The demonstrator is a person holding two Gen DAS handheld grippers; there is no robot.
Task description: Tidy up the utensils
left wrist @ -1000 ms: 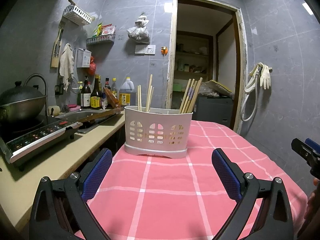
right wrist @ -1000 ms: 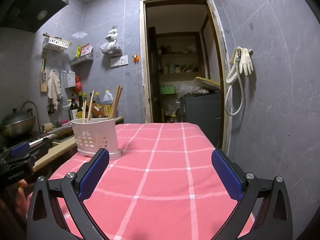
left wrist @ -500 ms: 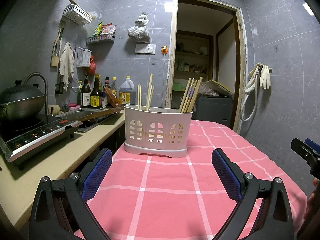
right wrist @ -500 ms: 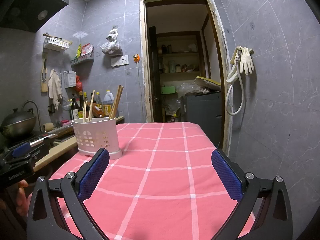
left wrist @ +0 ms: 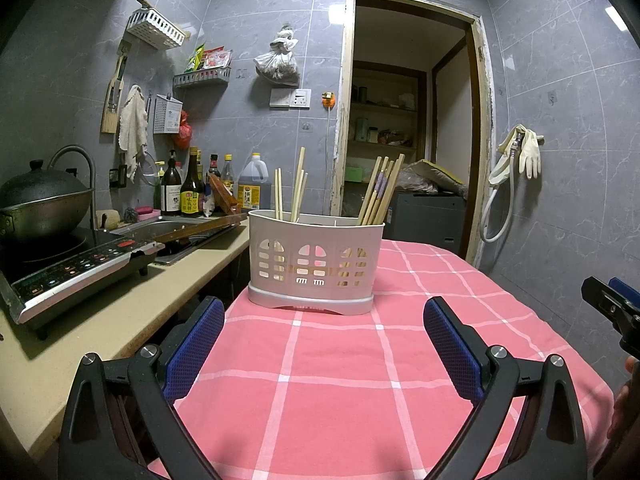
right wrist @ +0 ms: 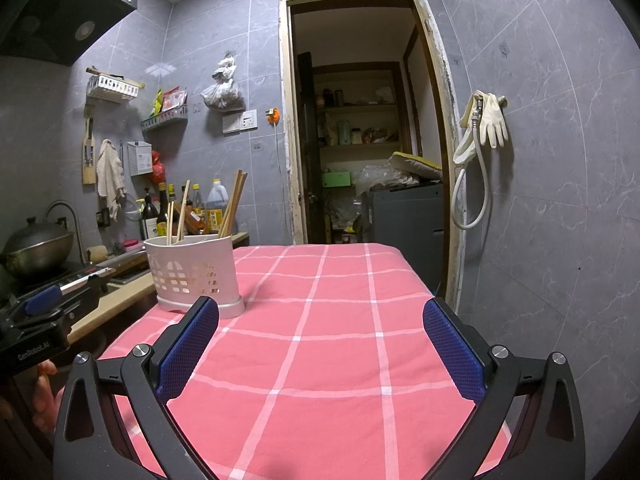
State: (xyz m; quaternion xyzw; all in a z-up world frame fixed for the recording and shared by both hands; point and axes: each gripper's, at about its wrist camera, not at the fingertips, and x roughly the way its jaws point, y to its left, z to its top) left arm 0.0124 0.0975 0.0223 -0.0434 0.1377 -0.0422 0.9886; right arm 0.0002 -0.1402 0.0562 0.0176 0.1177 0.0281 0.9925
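Both grippers gape empty before the chopstick holder [left wrist: 315, 262]

I see a wok [left wrist: 42, 204] on a cooktop [left wrist: 76, 266], bottles [left wrist: 188, 188] behind, gloves [right wrist: 490, 118] hanging by the doorway [left wrist: 412, 128].

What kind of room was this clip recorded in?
Most likely a small home kitchen. A wok sits on an induction cooker beside a sink, sauce bottles line the tiled wall, and a chopstick holder stands on a table under a pink checked cloth.
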